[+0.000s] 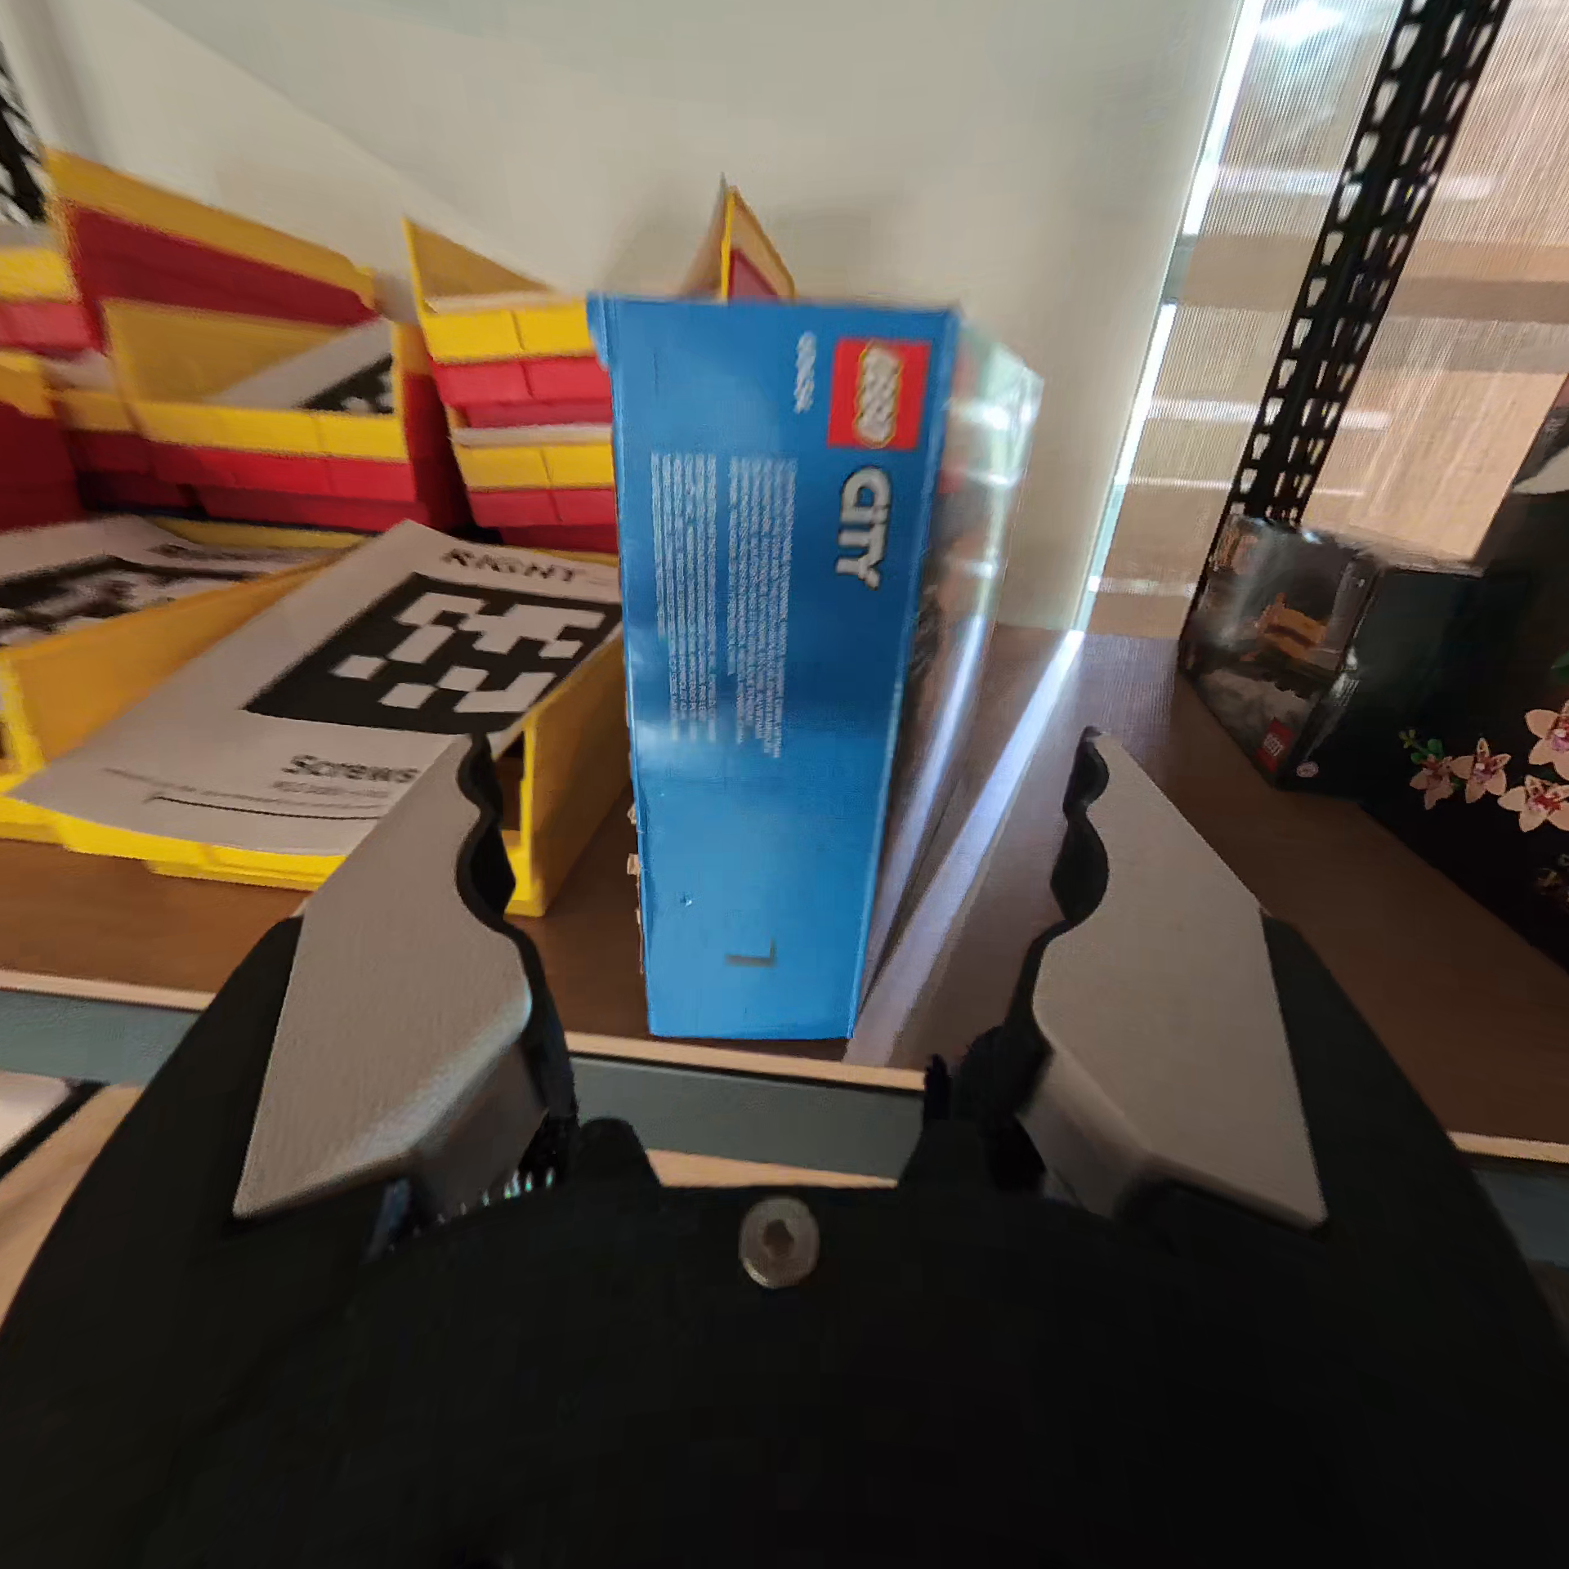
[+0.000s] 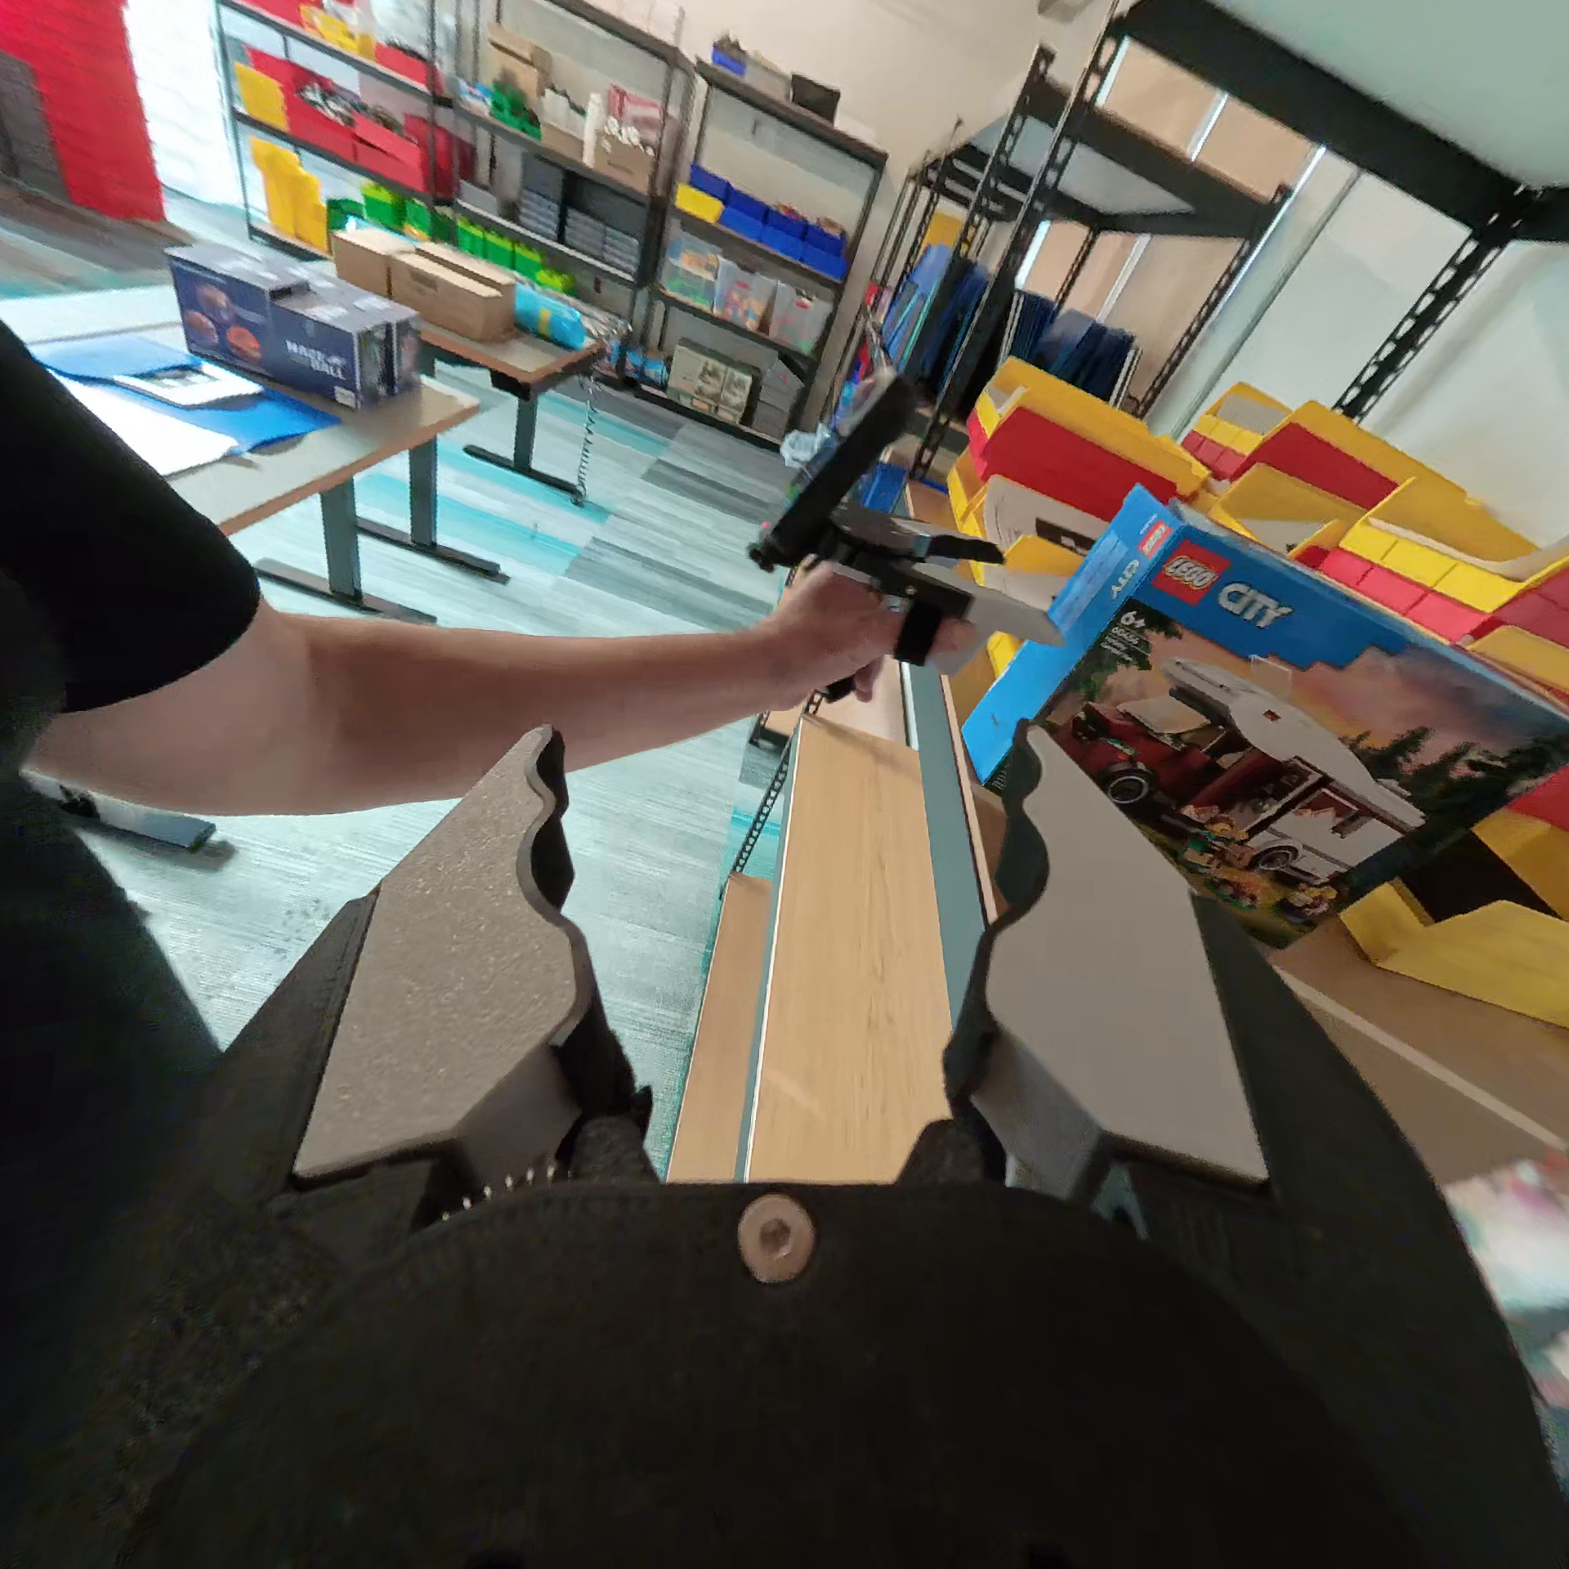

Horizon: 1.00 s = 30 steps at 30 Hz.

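The blue toy-brick box [image 1: 764,662] stands on end on the wooden shelf [image 1: 1273,891], its narrow blue side facing the left wrist view and its picture face turned to the right of that view. Everything else is placed from this box.

The left tongs [image 1: 785,764] are spread wide, one fingertip to each side of the box's near edge, with clear gaps between the pads and the cardboard; nothing is gripped. In the right wrist view the same left tongs [image 2: 1031,586] are at the box's [image 2: 1256,705] upper near corner, held by a person's hand [image 2: 849,628]; the nearer finger looks to lie against or just beside the box's narrow side, though blur makes contact hard to judge.

The right tongs [image 2: 785,751] are also spread wide and bare, in front of the shelf's front edge [image 2: 942,764], with their right finger just beside the lower near corner of the box's picture face.

Left of the box and behind it lie yellow and red bins [image 1: 280,407]; the nearest bin carries a white sheet with a black-and-white marker [image 1: 357,679]. To the box's right, well apart, stand dark boxes [image 1: 1282,654] beside a black perforated upright [image 1: 1350,280].
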### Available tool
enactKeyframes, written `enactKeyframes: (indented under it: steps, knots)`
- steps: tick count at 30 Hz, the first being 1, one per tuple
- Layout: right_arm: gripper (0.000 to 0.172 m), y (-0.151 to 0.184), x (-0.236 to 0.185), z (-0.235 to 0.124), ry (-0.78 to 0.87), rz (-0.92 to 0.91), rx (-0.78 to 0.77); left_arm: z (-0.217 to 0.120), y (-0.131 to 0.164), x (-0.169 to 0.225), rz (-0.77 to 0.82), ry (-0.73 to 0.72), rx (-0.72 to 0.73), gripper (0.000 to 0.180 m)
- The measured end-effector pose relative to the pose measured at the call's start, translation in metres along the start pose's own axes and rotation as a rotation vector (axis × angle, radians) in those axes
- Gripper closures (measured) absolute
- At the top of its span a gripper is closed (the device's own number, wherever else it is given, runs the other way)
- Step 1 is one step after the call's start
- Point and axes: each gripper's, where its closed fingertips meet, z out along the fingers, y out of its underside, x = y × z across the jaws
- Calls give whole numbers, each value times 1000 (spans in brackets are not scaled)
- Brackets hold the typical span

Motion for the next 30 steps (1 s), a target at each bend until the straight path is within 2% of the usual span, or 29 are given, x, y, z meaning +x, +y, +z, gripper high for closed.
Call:
enactKeyframes:
  steps: [3,6,9,12,16,19,22,25,30]
  knots:
    - [79,-1,18,-53,15,15,73,-42,-13,32,75,-10,35,60]
    - [81,21,76,-118,155,35,61,-68,-8,89,86,57,19,65]
    - [79,61,144,-178,256,83,-22,-76,6,151,152,94,-15,74]
    - [83,114,210,-217,363,96,-179,-71,19,199,169,93,-36,77]
    - [93,160,273,-222,412,65,-317,-51,24,248,126,89,-5,81]
    - [102,185,291,-203,374,-12,-419,-37,27,275,59,105,7,81]
    - [120,213,311,-199,414,-165,-569,-32,30,292,63,104,1,82]
    - [142,223,315,-202,403,-215,-589,-33,34,297,74,100,-2,83]
    - [149,227,320,-220,373,-254,-619,-43,41,292,56,86,-6,83]
